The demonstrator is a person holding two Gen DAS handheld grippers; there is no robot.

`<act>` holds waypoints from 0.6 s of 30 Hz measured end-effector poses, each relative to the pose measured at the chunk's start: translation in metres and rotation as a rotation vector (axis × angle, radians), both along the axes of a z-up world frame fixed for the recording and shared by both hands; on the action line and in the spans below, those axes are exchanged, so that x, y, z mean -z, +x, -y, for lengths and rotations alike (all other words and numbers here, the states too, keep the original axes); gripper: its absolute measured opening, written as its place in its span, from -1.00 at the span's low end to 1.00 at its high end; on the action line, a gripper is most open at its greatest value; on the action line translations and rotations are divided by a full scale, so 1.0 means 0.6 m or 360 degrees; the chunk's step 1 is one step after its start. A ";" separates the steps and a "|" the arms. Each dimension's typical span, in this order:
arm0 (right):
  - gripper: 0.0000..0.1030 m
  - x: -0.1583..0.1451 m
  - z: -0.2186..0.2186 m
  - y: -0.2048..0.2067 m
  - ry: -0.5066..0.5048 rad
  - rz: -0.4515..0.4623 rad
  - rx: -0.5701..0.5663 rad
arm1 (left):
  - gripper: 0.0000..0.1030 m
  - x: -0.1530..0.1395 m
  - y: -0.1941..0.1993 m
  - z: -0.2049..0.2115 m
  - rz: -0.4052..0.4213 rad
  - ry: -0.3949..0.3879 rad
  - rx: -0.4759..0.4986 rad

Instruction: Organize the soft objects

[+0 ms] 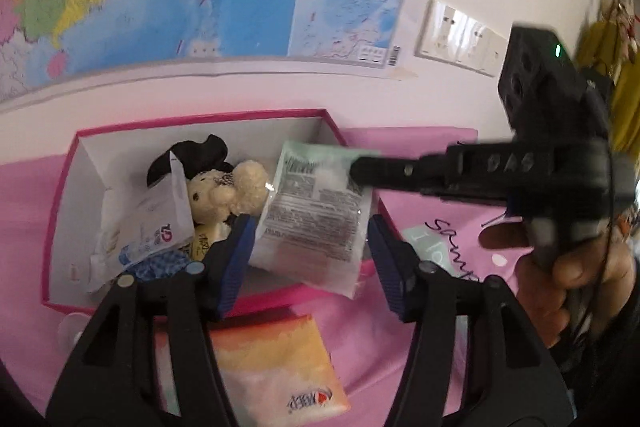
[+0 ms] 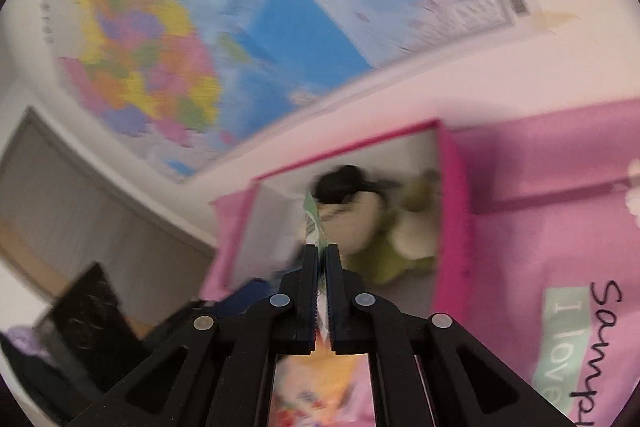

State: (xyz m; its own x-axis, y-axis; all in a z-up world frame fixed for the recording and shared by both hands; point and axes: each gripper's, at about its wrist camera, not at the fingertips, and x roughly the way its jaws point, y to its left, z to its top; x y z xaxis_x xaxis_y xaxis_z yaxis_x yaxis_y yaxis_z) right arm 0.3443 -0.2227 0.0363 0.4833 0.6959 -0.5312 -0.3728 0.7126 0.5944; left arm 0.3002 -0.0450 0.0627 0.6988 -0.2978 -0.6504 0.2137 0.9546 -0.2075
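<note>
The right tongs [image 1: 356,169] pinch a clear packet [image 1: 316,211] by its top edge, hanging between the open left tongs [image 1: 308,251] above the pink box [image 1: 60,195]. The cloth [image 1: 440,211] reads "I love".

A pink bedsheet [image 1: 360,315] is covering the supporting surface, with dark handwriting and a pale green printed patch [image 2: 560,339] showing on it. A pink-edged open box [image 1: 64,195] is sitting directly on the sheet, up against the white wall. Just in front of the box's near wall, an orange-and-white soft packet [image 1: 280,375] is lying flat on the sheet. The green patch is lying to the right of the box, near its right wall.
</note>
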 end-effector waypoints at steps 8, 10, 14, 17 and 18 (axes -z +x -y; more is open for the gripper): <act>0.53 0.018 0.039 0.025 -0.0145 0.0008 0.0229 | 0.71 -0.050 -0.024 -0.037 0.0090 -0.0023 -0.0090; 0.53 0.005 0.050 0.012 -0.0131 0.0046 0.0249 | 0.72 -0.072 -0.047 -0.059 0.0128 -0.0047 -0.0106; 0.55 -0.017 0.055 -0.071 -0.0111 0.0137 0.0100 | 1.00 -0.101 -0.146 -0.114 0.0266 -0.0007 -0.0115; 0.62 0.003 0.043 -0.154 -0.0112 0.0136 -0.0066 | 1.00 -0.083 -0.214 -0.143 0.0237 0.0061 -0.0116; 0.62 0.014 0.034 -0.177 -0.0132 0.0128 -0.0106 | 1.00 -0.073 -0.241 -0.151 0.0230 0.0062 -0.0095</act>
